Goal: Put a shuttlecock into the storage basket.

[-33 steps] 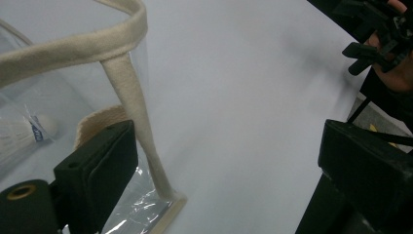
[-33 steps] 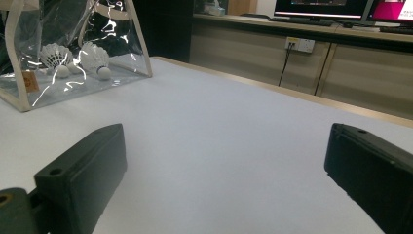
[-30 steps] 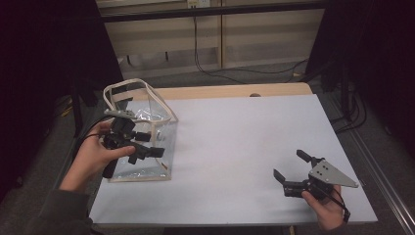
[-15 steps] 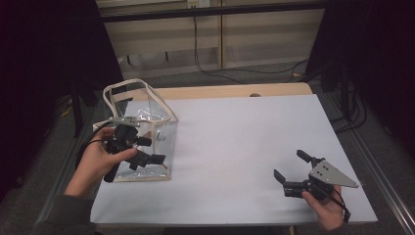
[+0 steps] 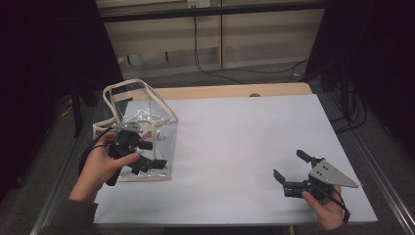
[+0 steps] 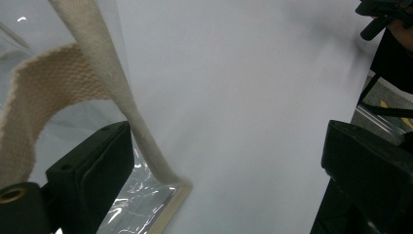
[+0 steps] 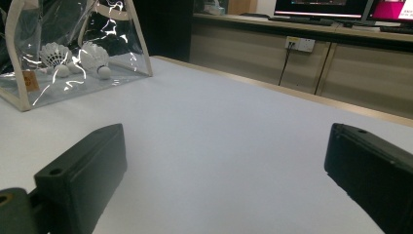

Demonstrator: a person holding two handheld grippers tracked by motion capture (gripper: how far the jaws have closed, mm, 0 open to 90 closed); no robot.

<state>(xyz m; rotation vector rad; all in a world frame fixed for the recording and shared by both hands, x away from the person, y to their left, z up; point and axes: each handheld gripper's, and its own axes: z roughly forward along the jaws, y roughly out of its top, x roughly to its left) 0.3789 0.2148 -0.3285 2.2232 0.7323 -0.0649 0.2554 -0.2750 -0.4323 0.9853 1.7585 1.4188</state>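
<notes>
A clear plastic bag (image 5: 147, 125) with cream trim and handles stands at the table's left. In the right gripper view it (image 7: 73, 29) holds two white shuttlecocks (image 7: 54, 57) (image 7: 96, 59). My left gripper (image 5: 154, 155) is at the bag's near side, held by a hand, and it is open. In the left gripper view the left gripper (image 6: 229, 146) has its jaws wide apart, with a cream strap (image 6: 112, 92) and the bag's trimmed corner (image 6: 170, 197) just beside one jaw. My right gripper (image 5: 288, 164) rests open near the front right, well apart from the bag, with nothing between its jaws (image 7: 224, 146).
A white sheet (image 5: 244, 142) covers the table, with a wooden strip (image 5: 220, 91) along the far edge. Cables (image 5: 230, 73) lie on the floor beyond. A counter with monitors (image 7: 321, 9) and a wall socket (image 7: 299, 44) stands behind the table.
My left gripper has slid a little nearer and lower along the bag's front side. The right gripper has stayed in place.
</notes>
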